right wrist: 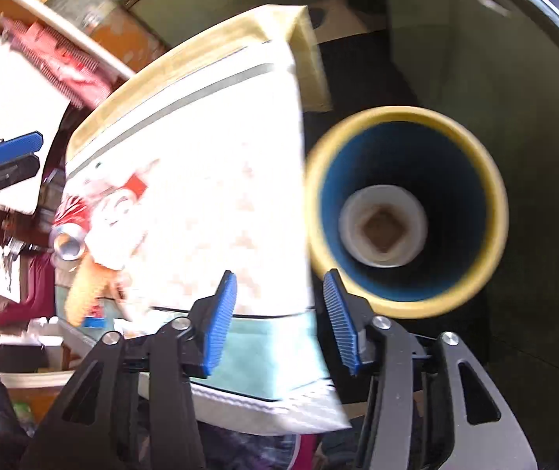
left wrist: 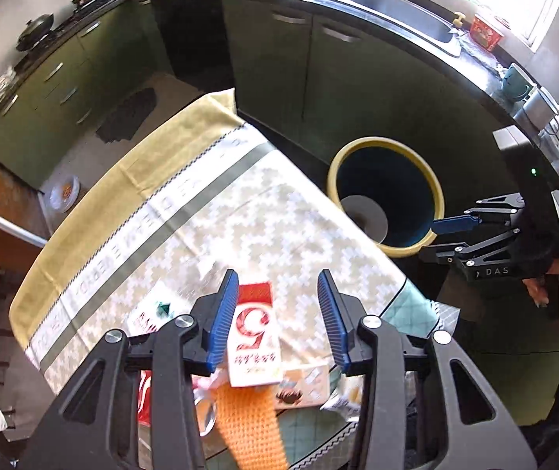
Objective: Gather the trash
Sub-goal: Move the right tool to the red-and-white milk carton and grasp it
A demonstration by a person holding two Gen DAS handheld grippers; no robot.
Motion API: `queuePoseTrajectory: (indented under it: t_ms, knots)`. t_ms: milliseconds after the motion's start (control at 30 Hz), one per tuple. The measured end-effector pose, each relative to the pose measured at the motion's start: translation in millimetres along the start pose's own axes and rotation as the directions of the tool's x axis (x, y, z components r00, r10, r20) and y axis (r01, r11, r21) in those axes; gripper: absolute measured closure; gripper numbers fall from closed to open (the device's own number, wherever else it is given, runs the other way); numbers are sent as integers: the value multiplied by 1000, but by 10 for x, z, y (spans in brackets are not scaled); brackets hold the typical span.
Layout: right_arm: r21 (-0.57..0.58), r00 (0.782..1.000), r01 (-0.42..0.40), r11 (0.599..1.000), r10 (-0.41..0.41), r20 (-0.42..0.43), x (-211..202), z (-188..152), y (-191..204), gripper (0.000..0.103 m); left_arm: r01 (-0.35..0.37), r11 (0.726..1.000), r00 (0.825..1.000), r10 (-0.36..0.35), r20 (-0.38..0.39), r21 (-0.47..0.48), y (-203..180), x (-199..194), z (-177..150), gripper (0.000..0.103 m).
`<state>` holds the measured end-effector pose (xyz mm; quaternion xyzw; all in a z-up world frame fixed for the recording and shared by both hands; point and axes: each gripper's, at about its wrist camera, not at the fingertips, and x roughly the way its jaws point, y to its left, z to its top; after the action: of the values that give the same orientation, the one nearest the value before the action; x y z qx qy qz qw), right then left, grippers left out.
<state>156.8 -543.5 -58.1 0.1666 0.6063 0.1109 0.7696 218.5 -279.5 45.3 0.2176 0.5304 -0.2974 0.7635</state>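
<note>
My left gripper (left wrist: 279,317) hangs open above the table's patterned cloth (left wrist: 240,215). A white and red carton (left wrist: 254,337) marked with a 5 lies on the cloth below its jaws, close to the left pad. Around it lie a snack box (left wrist: 303,387), a crumpled wrapper (left wrist: 344,395), a can (left wrist: 205,411) and an orange knitted cloth (left wrist: 248,427). My right gripper (right wrist: 281,319) is open and empty over the table's corner, beside the yellow-rimmed bin (right wrist: 404,111). A white cup (right wrist: 383,227) rests at the bin's bottom. The right gripper (left wrist: 442,241) also shows by the bin (left wrist: 381,141) in the left wrist view.
Dark green cabinets (left wrist: 271,58) and a black counter with a steel sink (left wrist: 397,11) curve behind the bin. A stove with a wok (left wrist: 35,31) is far left, and a plate (left wrist: 64,194) lies on the floor. A person's hand (left wrist: 541,290) holds the right gripper.
</note>
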Motion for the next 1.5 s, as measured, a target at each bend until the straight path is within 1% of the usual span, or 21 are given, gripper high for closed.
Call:
queuePoseTrajectory:
  t_ms: [33, 100, 133, 233, 267, 300, 367, 400, 433, 500, 600, 733, 800, 867, 1000, 1067, 1233, 1300, 1333, 1400, 1500]
  knots:
    - [-9, 1000, -9, 1000, 9, -19, 68, 55, 199, 49, -4, 1000, 1000, 4, -4, -12, 88, -24, -126, 62]
    - [-22, 999, -17, 1000, 16, -48, 197, 130, 587, 48, -5, 999, 1000, 5, -6, -41, 248, -81, -350, 62]
    - [-26, 998, -18, 1000, 17, -56, 247, 155, 766, 48, -3, 999, 1000, 3, -5, -55, 332, -116, -487, 60]
    - [-27, 996, -13, 1000, 11, -83, 409, 279, 1191, 43, -10, 996, 1000, 12, 15, -92, 604, -262, -831, 52]
    - [-24, 996, -11, 1000, 8, -93, 512, 282, 1346, 40, -13, 995, 1000, 15, 20, -102, 727, -321, -934, 47]
    - [-18, 994, -2, 1000, 0, -106, 581, 304, 1442, 39, -17, 993, 999, 20, 26, -118, 784, -363, -1051, 44]
    - [-2, 990, 10, 1000, -10, -138, 724, 364, 1561, 37, -35, 988, 998, 42, 40, -150, 907, -444, -1272, 27]
    - [11, 988, 19, 1000, -17, -153, 776, 371, 1588, 32, -47, 986, 997, 55, 46, -159, 964, -481, -1380, 25]
    - [26, 985, 27, 999, -23, -168, 840, 402, 1601, 31, -59, 984, 996, 68, 51, -170, 1007, -516, -1492, 22]
    - [60, 980, 47, 997, -35, -194, 966, 462, 1642, 31, -64, 980, 996, 75, 53, -190, 1092, -552, -1684, 21]
    - [97, 974, 73, 993, -50, -219, 1100, 547, 1650, 31, -59, 975, 996, 71, 49, -214, 1178, -578, -1863, 21]
    - [137, 967, 99, 986, -63, -246, 1300, 613, 1669, 31, -65, 975, 995, 79, 57, -214, 1214, -595, -1969, 21]
    - [158, 964, 90, 983, -47, -260, 1387, 646, 1671, 27, -68, 976, 995, 82, 62, -207, 1202, -597, -1986, 21]
    - [156, 962, 97, 983, -53, -266, 1435, 673, 1695, 25, -71, 978, 994, 85, 63, -198, 1179, -600, -1985, 21]
    - [148, 960, 109, 983, -65, -273, 1541, 755, 1775, 25, -70, 980, 994, 84, 66, -188, 1158, -571, -1966, 19]
    - [150, 959, 100, 984, -55, -278, 1568, 773, 1811, 25, -70, 979, 994, 84, 65, -190, 1157, -551, -1961, 19]
    - [132, 950, 109, 985, -64, -305, 1711, 750, 1904, 26, -74, 979, 995, 86, 52, -192, 1182, -504, -1954, 18]
    - [114, 947, 123, 986, -82, -309, 1730, 708, 1876, 34, -75, 978, 995, 86, 50, -193, 1186, -492, -1952, 18]
    - [102, 948, 122, 987, -85, -307, 1733, 705, 1876, 35, -76, 978, 995, 87, 49, -193, 1185, -487, -1950, 18]
    - [69, 949, 123, 990, -97, -298, 1689, 677, 1881, 41, -76, 979, 995, 86, 43, -191, 1182, -466, -1952, 18]
    - [30, 950, 113, 993, -99, -295, 1582, 625, 1860, 45, -75, 980, 996, 81, 29, -185, 1173, -417, -1938, 18]
